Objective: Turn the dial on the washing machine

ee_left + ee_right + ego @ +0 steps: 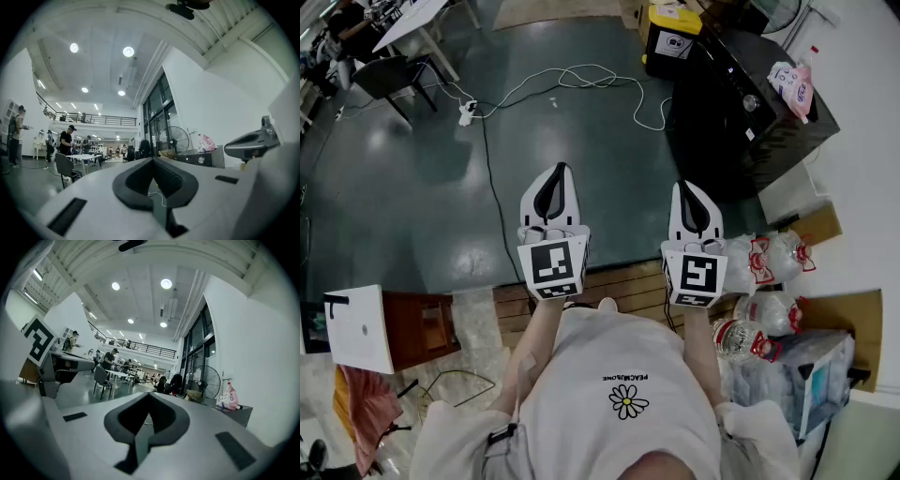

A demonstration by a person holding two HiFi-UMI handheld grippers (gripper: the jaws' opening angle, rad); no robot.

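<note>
On the grey-green floor (412, 178) of a big hall, a person stands with both grippers held out ahead, side by side and apart from each other. The washer (712, 122) is the dark box at the upper right of the head view, well beyond the grippers and off to their right. Neither gripper touches it. Nearer the person, wooden planks (619, 286) lie on the floor under the grippers' marker cubes.

The left gripper (556, 172) has its jaws pressed together with the tips meeting and nothing pinched between them. In the left gripper view (152, 160) only floor shows through the notch behind the pads. The right gripper (687, 187) is the same, with its tips together and empty (its own view (149, 394) shows the dark pads meeting at a point). Both point across open floor rather than at the washer.

A yellow bin (670, 37) stands just left of the washer's far end. Clear bottles (759, 262) with red labels are heaped just right of the right gripper. A fan (178, 139) stands behind the washer in the left gripper view. A pink pack (794, 86) sits on the washer's right edge. A white cable (581, 75) loops over the floor ahead of the grippers.

The dial (751, 101) is a small bright knob on the washer's panel, near the pack. In the left gripper view it (200, 160) lies right of the jaws, well apart from them
</note>
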